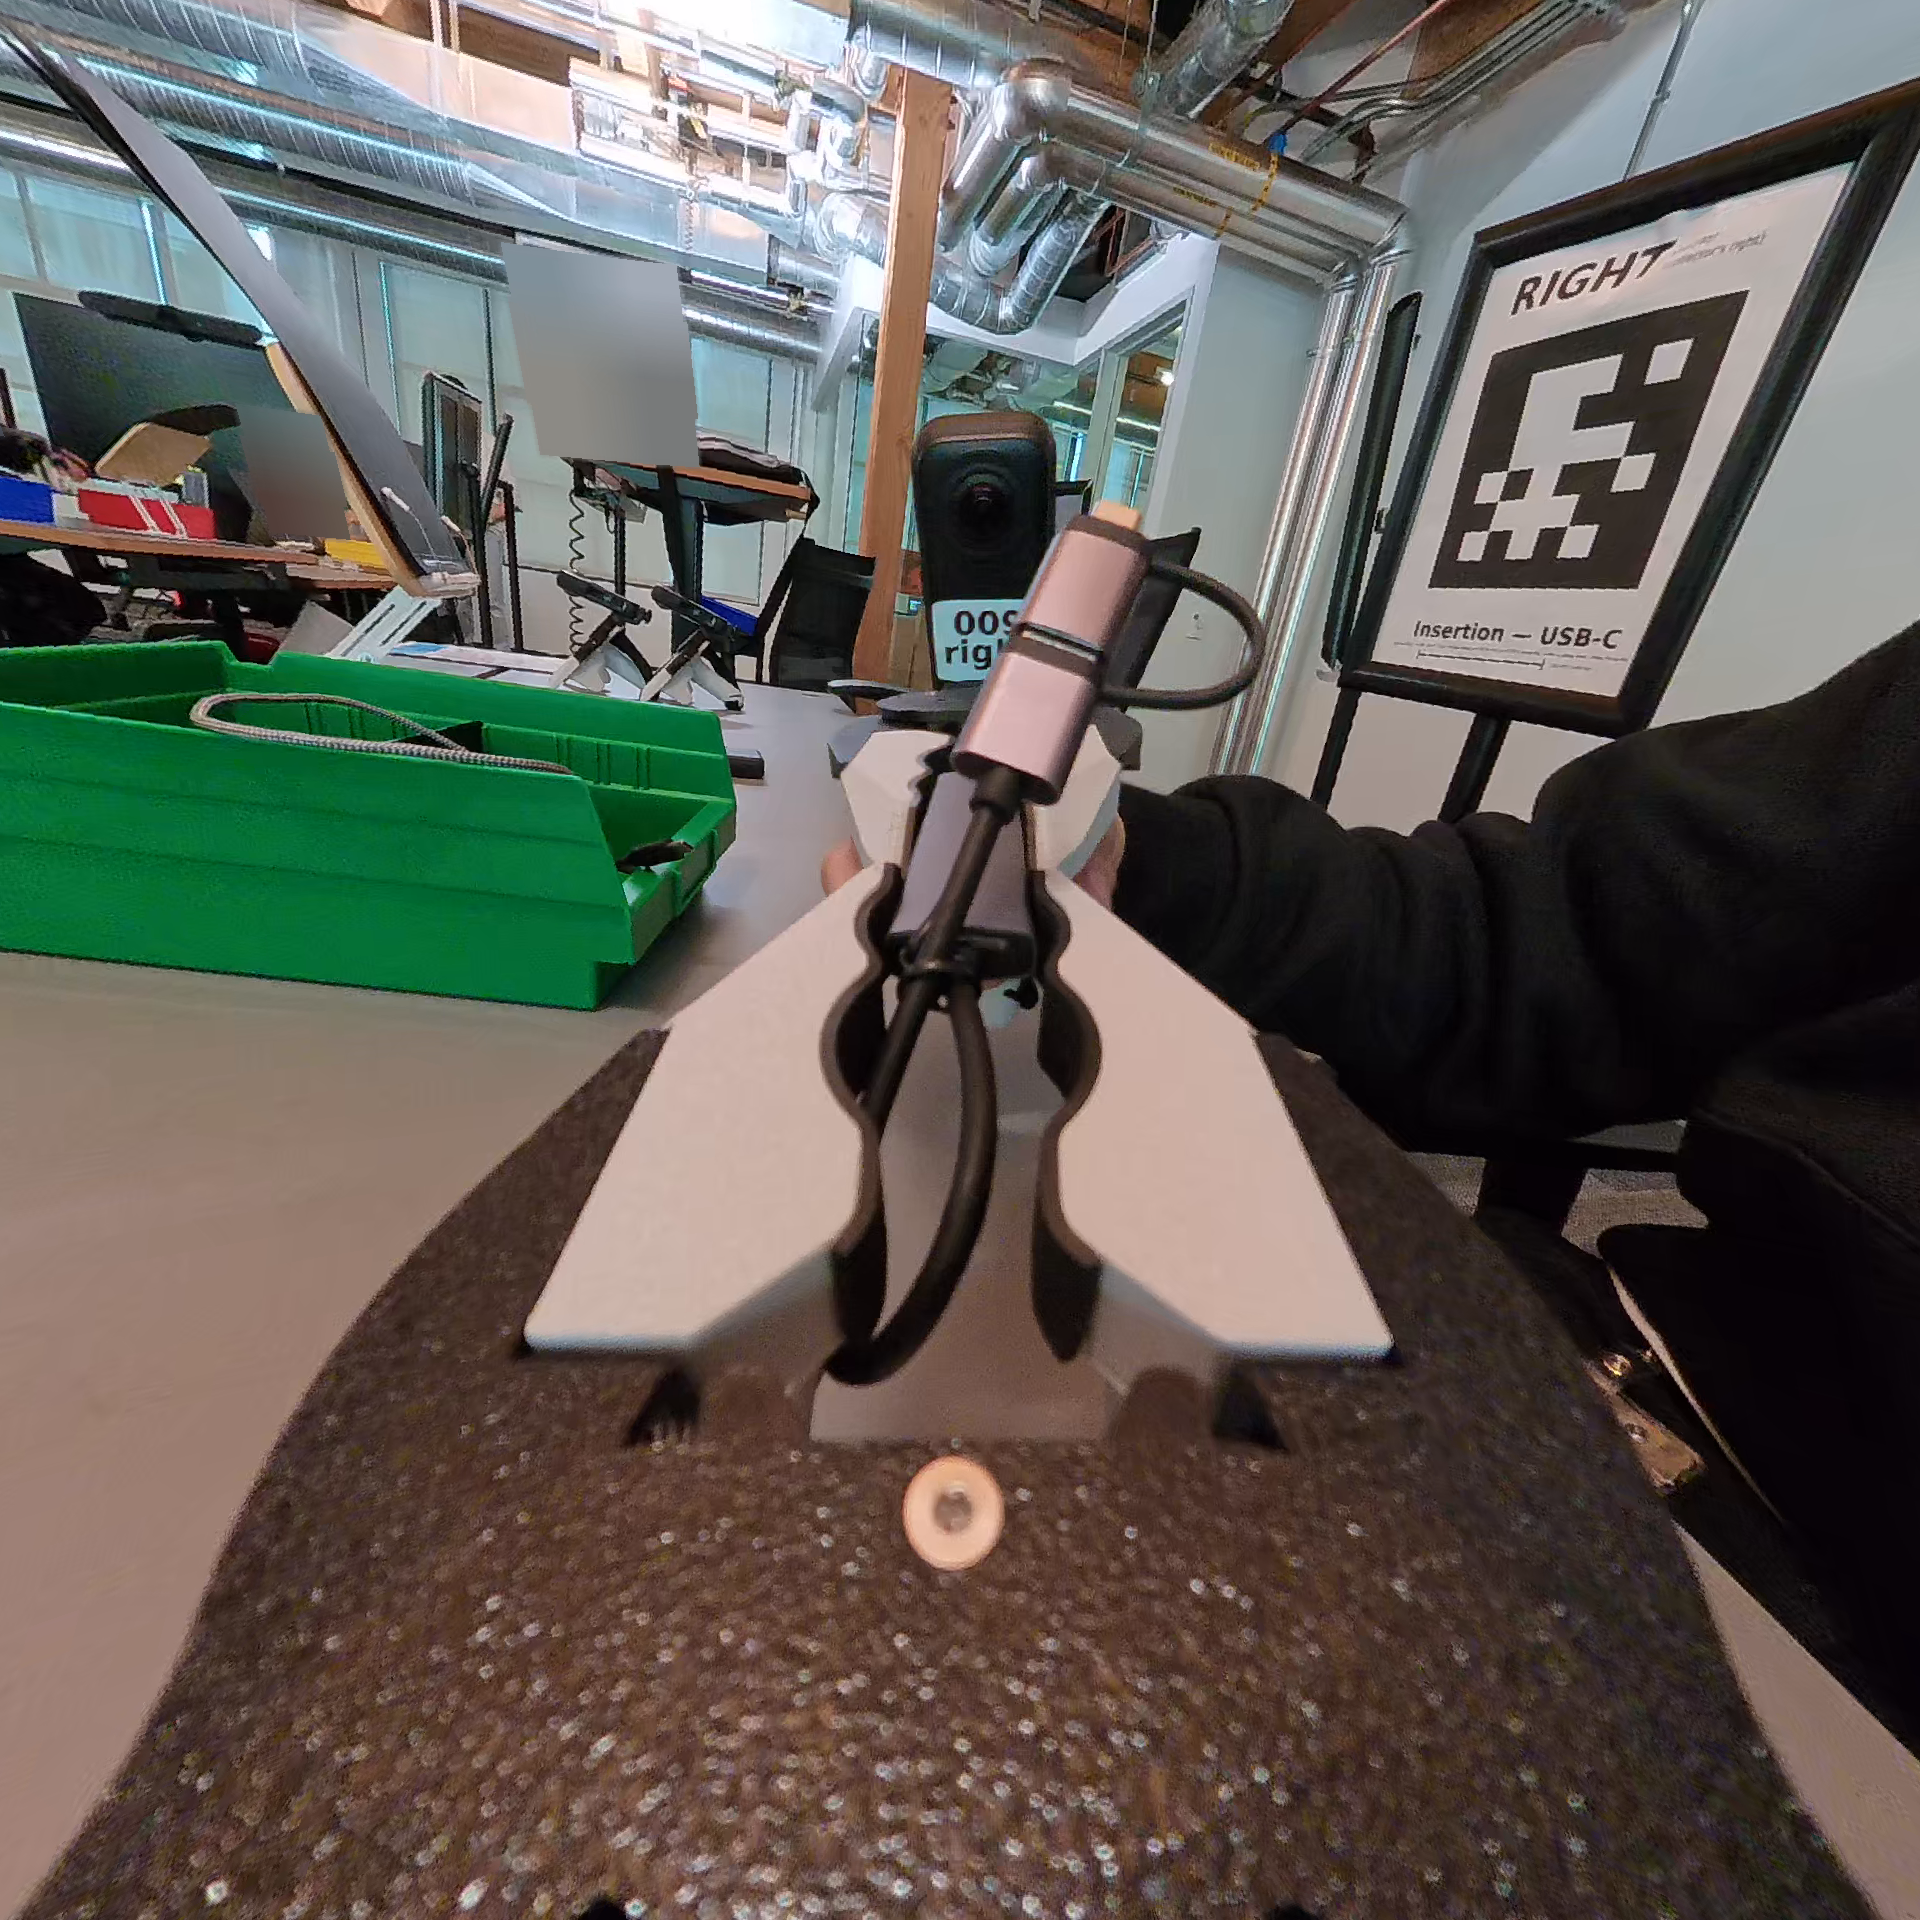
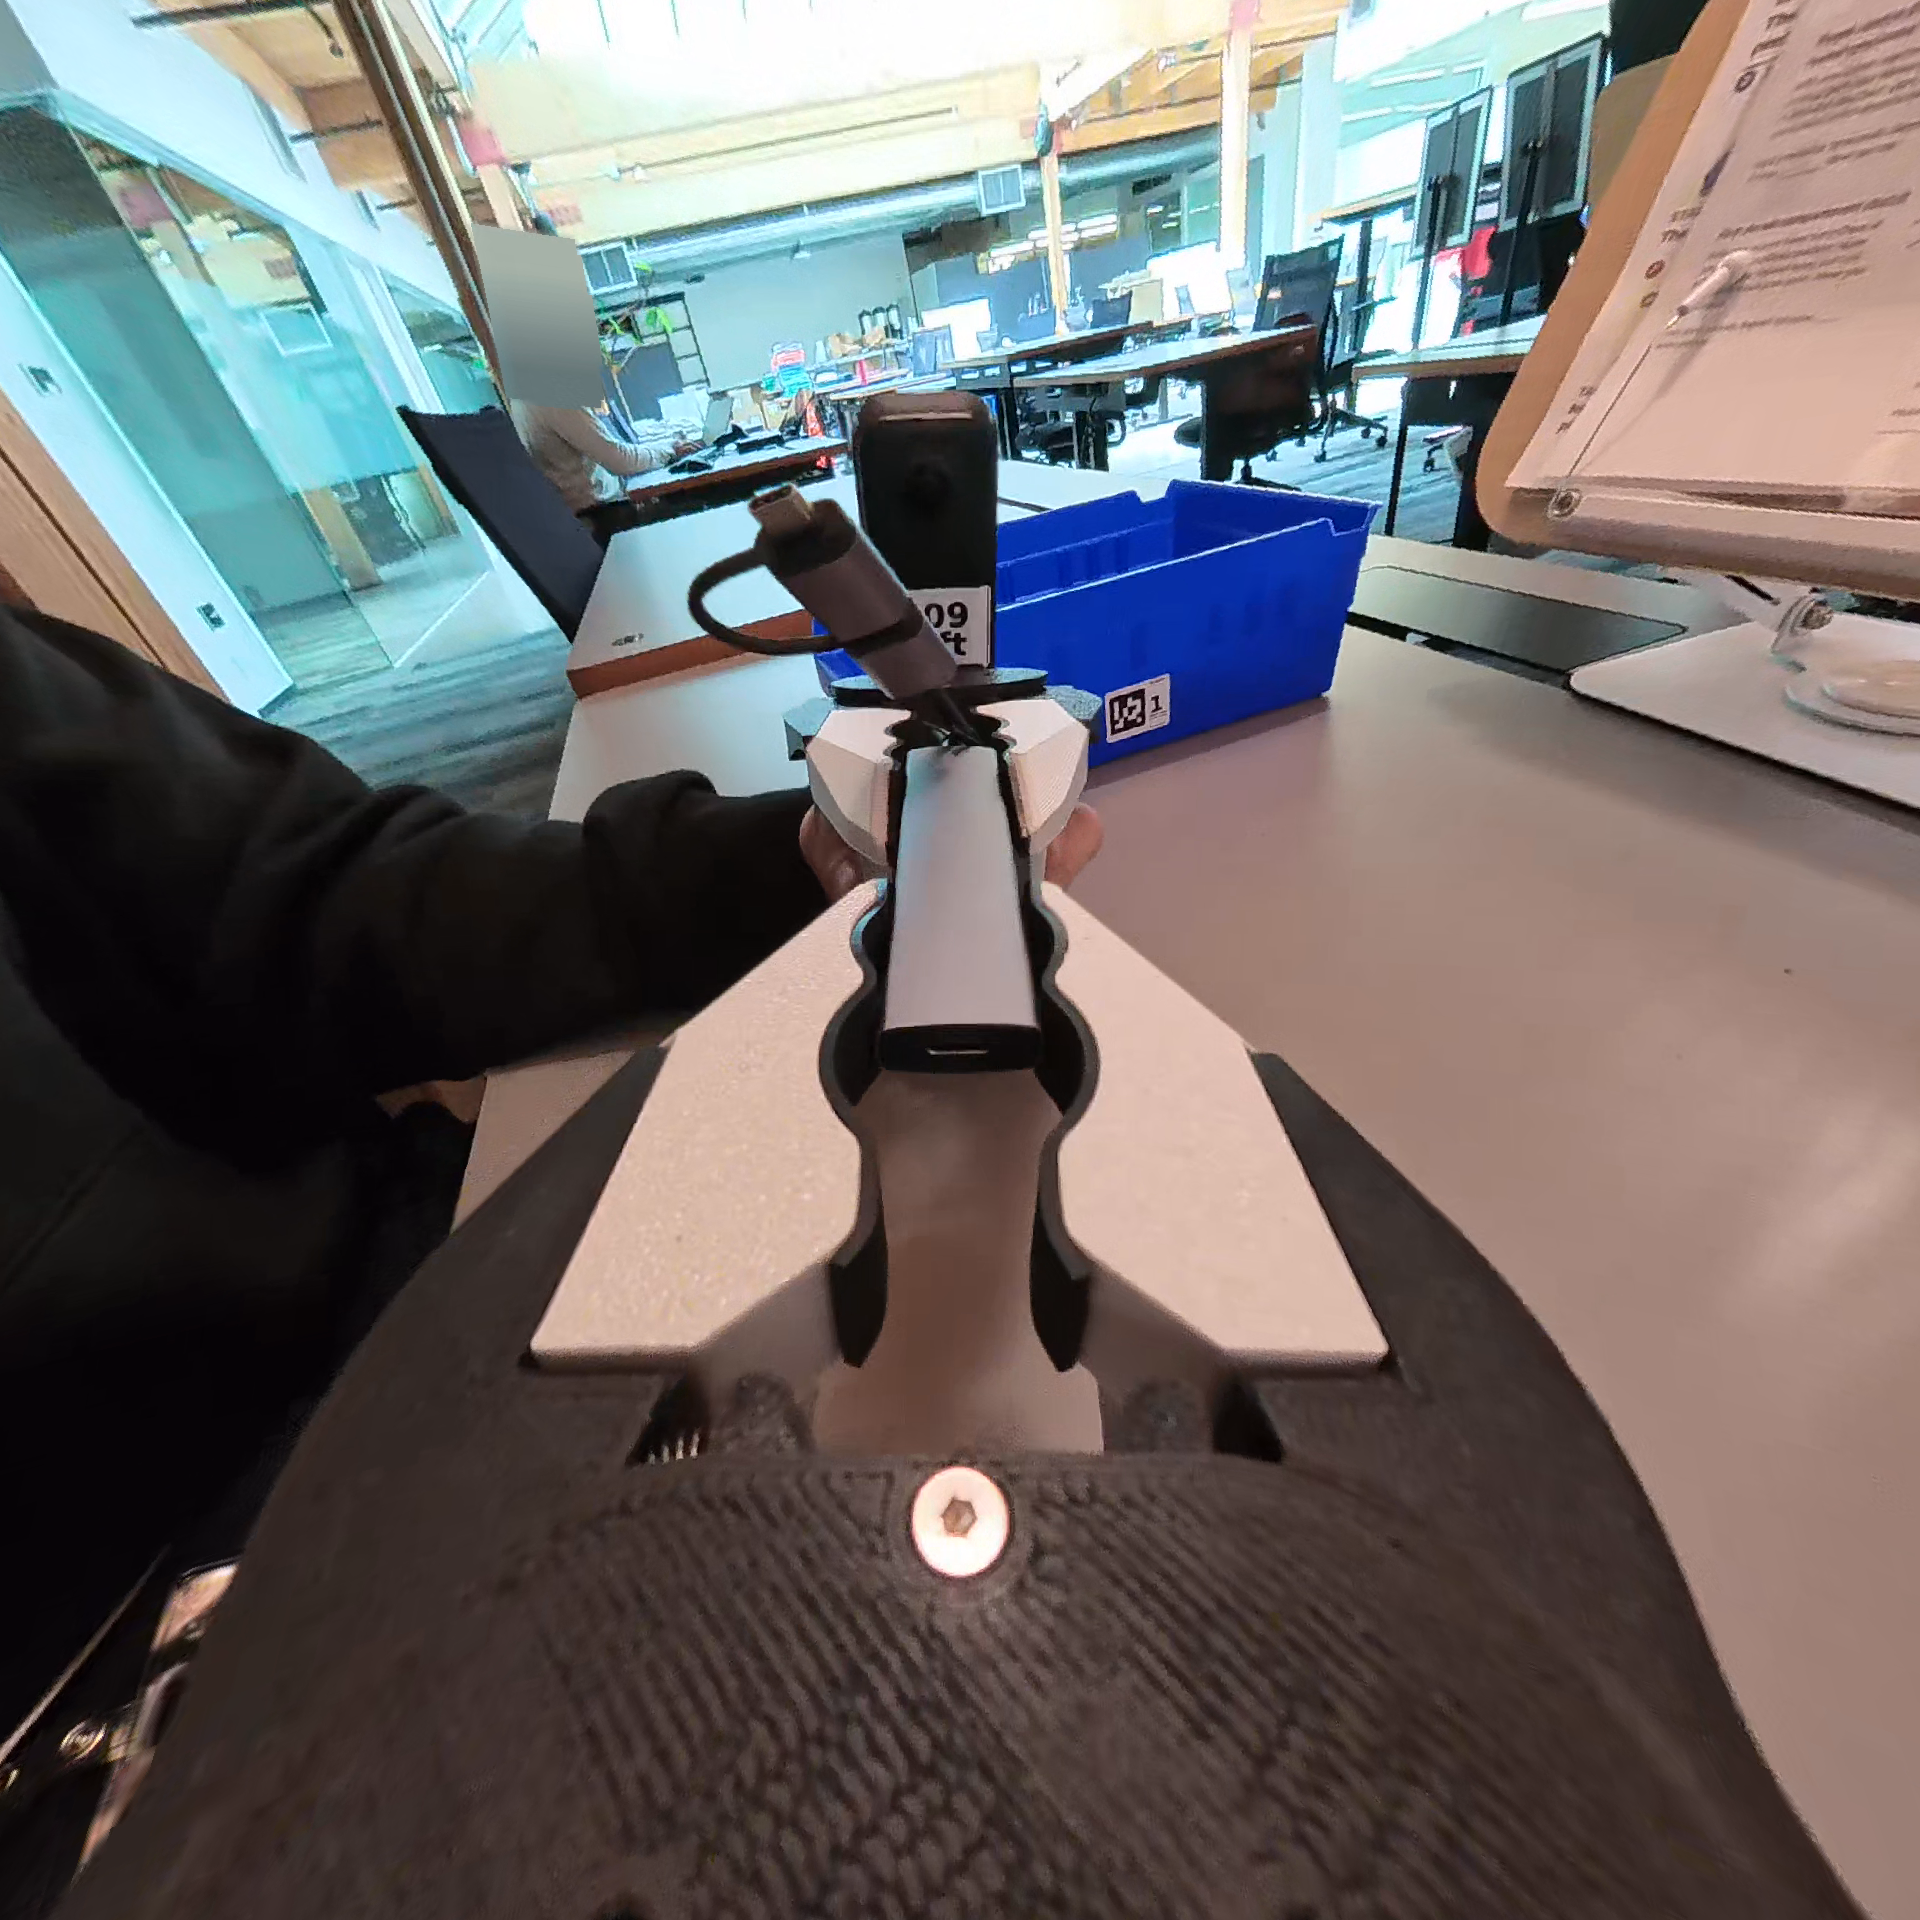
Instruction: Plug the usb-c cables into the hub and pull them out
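A slim grey USB-C hub (image 2: 956, 935) is held level above the grey table between my two grippers, which face each other. My right gripper (image 2: 956, 904) is shut on the hub's near end, whose empty port (image 2: 956, 1051) faces the camera. My left gripper (image 1: 961, 894) is shut on the other end (image 1: 961, 883), where the hub's black cable (image 1: 961, 1143) loops back between the fingers. The cable's grey plug with its tethered adapter (image 1: 1049, 644) sticks up, and it also shows in the right wrist view (image 2: 852, 582). Each gripper shows in the other's view (image 1: 873, 790) (image 2: 1049, 758).
A green bin (image 1: 312, 862) holding a braided cable (image 1: 364, 727) stands on the table to the left. A blue bin (image 2: 1174, 613) stands behind the left gripper. A framed sign on a stand (image 1: 1600, 436) and a tilted document board (image 2: 1714, 312) flank the table. A person's dark sleeves (image 1: 1455, 935) reach in.
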`<state>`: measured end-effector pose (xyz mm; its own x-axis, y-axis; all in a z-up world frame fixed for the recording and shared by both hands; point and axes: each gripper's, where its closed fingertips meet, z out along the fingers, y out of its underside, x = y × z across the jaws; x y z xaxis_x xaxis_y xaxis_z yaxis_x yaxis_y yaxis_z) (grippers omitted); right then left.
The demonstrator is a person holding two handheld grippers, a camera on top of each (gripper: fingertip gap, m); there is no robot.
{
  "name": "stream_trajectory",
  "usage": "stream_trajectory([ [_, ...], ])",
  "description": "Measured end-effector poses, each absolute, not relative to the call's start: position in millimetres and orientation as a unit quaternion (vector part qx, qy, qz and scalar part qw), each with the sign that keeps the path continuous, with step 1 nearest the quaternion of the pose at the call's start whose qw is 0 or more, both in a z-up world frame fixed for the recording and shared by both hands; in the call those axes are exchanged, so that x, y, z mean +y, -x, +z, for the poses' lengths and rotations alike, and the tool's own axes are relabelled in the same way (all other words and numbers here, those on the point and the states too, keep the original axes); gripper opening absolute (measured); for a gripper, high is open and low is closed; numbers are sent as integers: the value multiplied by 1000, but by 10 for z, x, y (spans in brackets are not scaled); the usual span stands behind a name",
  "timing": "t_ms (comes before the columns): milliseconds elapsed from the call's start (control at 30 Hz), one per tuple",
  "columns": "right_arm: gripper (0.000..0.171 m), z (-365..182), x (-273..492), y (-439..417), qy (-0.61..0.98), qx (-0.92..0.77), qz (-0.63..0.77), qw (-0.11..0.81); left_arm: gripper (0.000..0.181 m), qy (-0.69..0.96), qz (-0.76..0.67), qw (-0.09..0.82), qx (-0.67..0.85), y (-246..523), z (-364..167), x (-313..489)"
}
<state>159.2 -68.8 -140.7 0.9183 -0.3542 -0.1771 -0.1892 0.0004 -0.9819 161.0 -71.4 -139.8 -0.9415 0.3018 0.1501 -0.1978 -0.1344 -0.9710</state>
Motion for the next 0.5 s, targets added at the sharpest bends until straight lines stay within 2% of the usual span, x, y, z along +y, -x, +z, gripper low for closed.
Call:
stream_trajectory([
  [167,23,-1303,-723,-1638,695,193,-82,688,23,31,757,165,-631,-1628,-1385,-742],
  [200,23,-1277,-745,-1661,692,196,-93,689,28,13,761,164,-627,-1677,-1378,-755],
  [300,22,-1111,-932,-1807,677,222,-153,685,75,-49,773,147,-615,-1888,-1356,-754],
  [367,23,-975,-1151,-1962,680,245,-214,657,90,-76,779,138,-607,-1994,-1334,-730],
  [433,23,-762,-1421,-2129,676,271,-276,628,95,-94,783,119,-603,-2081,-1333,-712],
  [500,23,-455,-1766,-2296,648,305,-331,614,90,-98,785,95,-605,-2128,-1338,-693],
])
